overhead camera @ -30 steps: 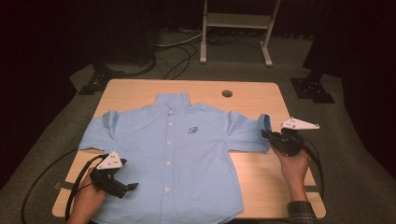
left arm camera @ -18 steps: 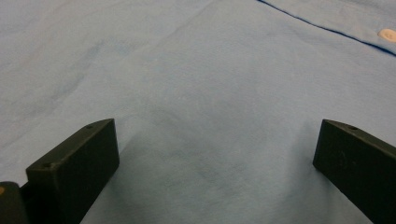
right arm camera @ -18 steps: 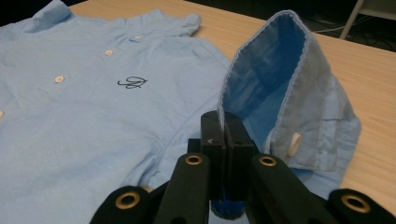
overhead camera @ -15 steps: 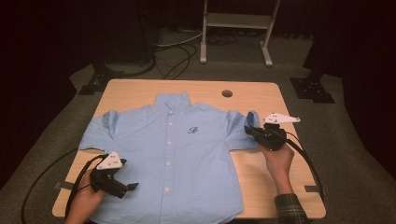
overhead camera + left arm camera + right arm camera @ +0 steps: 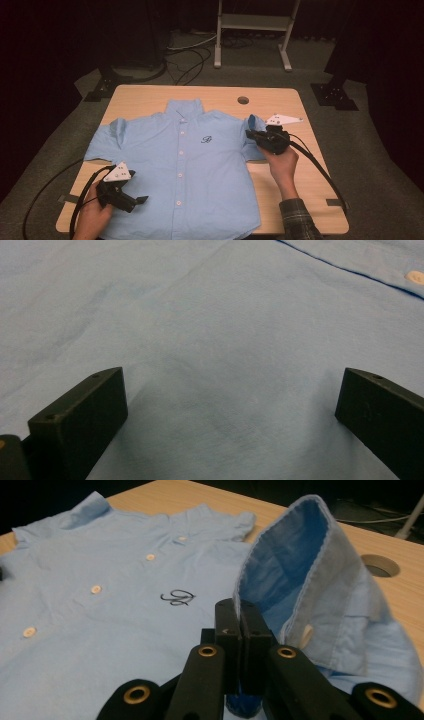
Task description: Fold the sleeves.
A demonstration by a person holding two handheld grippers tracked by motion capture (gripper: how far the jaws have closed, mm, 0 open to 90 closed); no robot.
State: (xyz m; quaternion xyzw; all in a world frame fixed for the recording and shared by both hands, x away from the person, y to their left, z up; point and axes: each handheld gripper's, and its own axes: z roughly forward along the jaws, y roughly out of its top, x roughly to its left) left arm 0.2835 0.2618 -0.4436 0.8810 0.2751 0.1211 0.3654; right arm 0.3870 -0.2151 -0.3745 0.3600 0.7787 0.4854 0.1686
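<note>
Where the soft, faintly creased cotton lies nearest the person, the left gripper (image 5: 134,200) rests low on the light blue shirt (image 5: 200,170), its blocky black jaws spread wide with nothing between them. The shirt lies flat, front up, across the pale wooden table (image 5: 300,210), its white buttons (image 5: 179,175) in a row. Farther off, the right gripper (image 5: 248,134) pinches the stitched sleeve cuff (image 5: 300,565), lifted into a curl. Beyond it, a round hole (image 5: 243,100) pierces the tabletop.

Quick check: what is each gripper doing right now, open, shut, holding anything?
Left gripper: jaws open, nothing between them, over the shirt.
Right gripper: jaws shut on the sleeve cuff, lifting it.
</note>
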